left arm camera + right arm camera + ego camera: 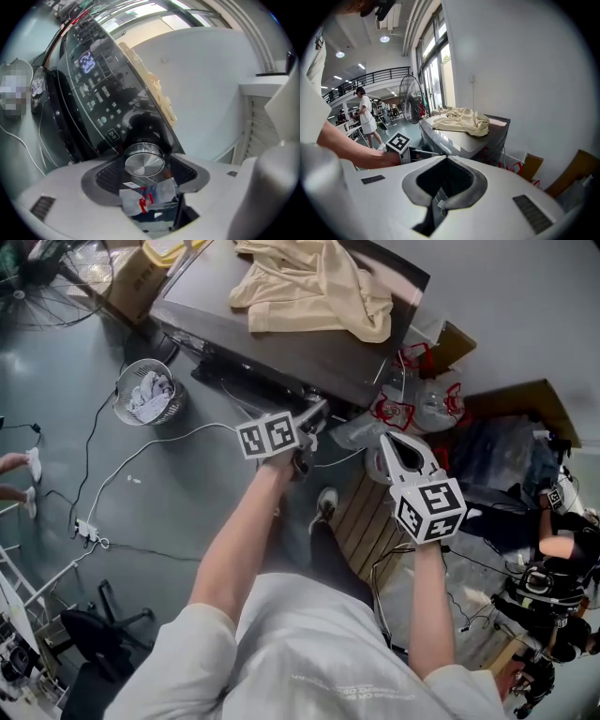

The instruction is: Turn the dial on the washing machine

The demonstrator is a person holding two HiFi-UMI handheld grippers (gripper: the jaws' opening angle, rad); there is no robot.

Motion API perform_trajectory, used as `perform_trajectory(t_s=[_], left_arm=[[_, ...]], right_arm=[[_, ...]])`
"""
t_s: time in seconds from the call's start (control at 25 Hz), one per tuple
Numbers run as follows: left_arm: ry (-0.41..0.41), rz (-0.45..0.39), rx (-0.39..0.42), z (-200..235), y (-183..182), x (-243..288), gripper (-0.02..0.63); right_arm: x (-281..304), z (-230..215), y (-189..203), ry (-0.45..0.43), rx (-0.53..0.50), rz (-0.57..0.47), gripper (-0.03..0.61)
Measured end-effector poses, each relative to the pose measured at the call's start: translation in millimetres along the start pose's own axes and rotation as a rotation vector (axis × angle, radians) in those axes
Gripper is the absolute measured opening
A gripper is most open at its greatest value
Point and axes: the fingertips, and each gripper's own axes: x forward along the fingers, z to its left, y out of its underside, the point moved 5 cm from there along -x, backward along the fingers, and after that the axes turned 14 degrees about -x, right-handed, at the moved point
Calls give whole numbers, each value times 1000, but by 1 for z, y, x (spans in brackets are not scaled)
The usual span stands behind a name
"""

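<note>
At the washing machine, left gripper frames the dial.
Its jaws stand wide beside the dial, seemingly not pressing; gripping and turning apparently remain, while the right gripper is closed, empty.

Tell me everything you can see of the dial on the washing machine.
The dial is a round silvery knob, metal by its look, with a flat brushed face and a finely ribbed rim. It stands out from one end of the dark glossy control panel and faces the left gripper view. It sits between the open jaws of the left gripper, whose dark pads flank it closely but do not seem to press on it. No pointer mark shows.
</note>
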Motion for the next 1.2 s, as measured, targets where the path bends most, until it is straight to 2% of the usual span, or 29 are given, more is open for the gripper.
perform_trajectory(t_s=[0.2,0.32,0.44,0.6,0.72,0.88,1.04,1.2], left_arm=[[-83,-15,108,-4,-16,-19,298],[-154,-43,225,-12,-34,-46,298],[-243,-107,436,-35,-67,-83,282],[-323,-207,740,-84,-111,-126,120],[-339,-278,919,-132,-138,-151,40],[-329,-339,1112,-194,-156,-174,21],[-293,-399,1226,-248,-159,-190,21],[-250,-456,1272,-288,-157,-203,21]], right_arm=[[-8,-11,-23,23,-47,-42,14],[-19,-25,-46,58,-84,-74,14],[-28,-38,-77,97,-135,-117,14],[-34,-48,-120,127,-234,-177,14],[-38,-51,-151,131,-295,-224,14],[-48,-51,-191,154,-376,-288,14],[-63,-53,-219,177,-427,-344,14],[-77,-57,-239,201,-453,-393,14]])
